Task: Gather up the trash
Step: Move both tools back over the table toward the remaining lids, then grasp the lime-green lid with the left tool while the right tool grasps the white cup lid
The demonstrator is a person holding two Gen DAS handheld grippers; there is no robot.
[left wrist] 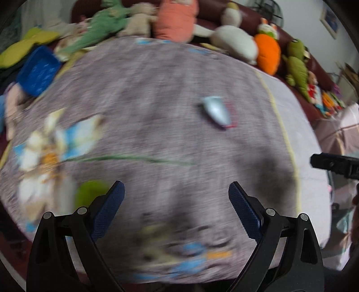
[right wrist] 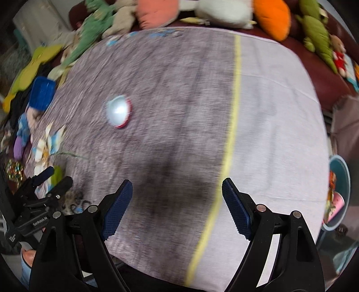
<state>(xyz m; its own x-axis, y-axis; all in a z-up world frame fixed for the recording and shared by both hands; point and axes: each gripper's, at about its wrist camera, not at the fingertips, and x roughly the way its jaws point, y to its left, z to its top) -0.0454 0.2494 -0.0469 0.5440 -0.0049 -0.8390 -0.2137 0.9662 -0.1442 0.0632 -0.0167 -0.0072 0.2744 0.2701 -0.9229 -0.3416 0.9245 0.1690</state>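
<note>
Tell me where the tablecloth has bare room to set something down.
Free: the pale strip right of the yellow stripe, and the grey stretch between that stripe and the silver wrapper. Crowded: the far edge, lined with stuffed toys, and the left edge by the blue tray.

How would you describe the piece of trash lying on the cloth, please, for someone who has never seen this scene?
Find the grey-purple cloth with plush toys ranged along its far edge. Near its middle, alone on bare fabric, lies a small shiny silver wrapper with a red rim. It is the only glossy, metallic thing there; everything else is soft.
</note>
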